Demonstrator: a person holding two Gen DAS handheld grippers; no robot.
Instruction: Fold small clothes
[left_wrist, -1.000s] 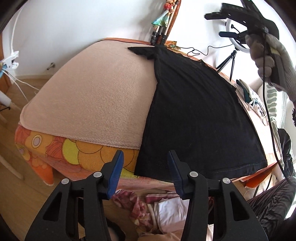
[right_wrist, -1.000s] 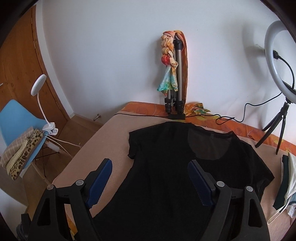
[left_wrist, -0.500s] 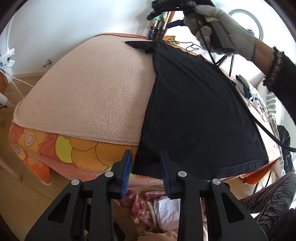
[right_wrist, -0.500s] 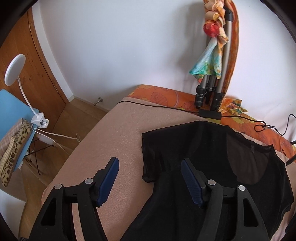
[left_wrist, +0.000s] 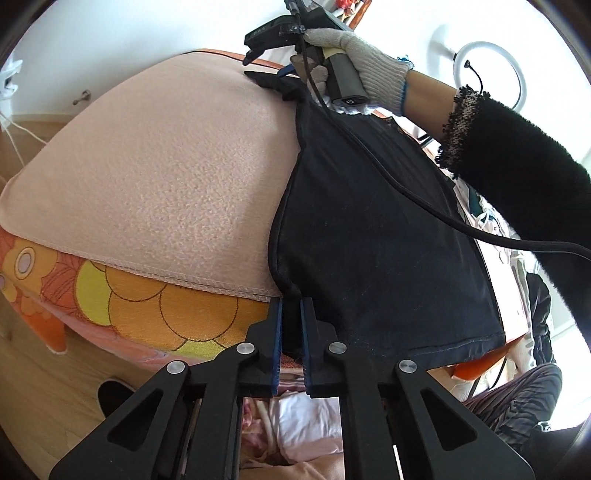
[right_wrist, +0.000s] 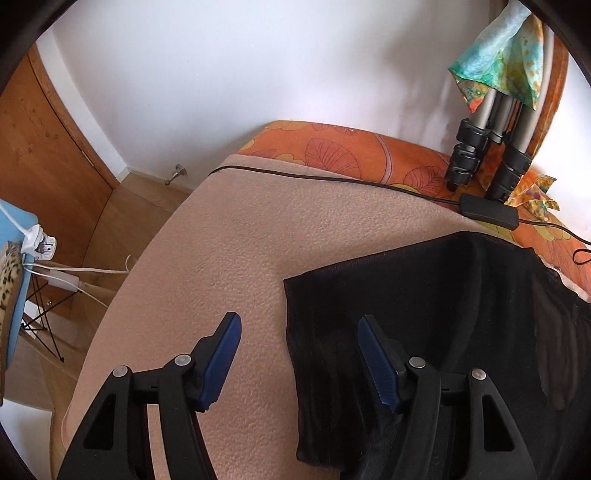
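The black T-shirt (left_wrist: 369, 229) lies flat on the blanket (left_wrist: 166, 177) — its hem corner is pinched by the left gripper (left_wrist: 291, 332); the right gripper (right_wrist: 299, 358) (jaws apart, just narrowing) should be closed squarely on the sleeve edge before lifting

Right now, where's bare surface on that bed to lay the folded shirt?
Free: the peach blanket left of the black shirt, from its stitched near hem to the far cable. Crowded: the tripod legs and adapter at the far edge, and clutter right of the shirt. The left gripper pinches the shirt's near corner; the right gripper straddles the sleeve edge.
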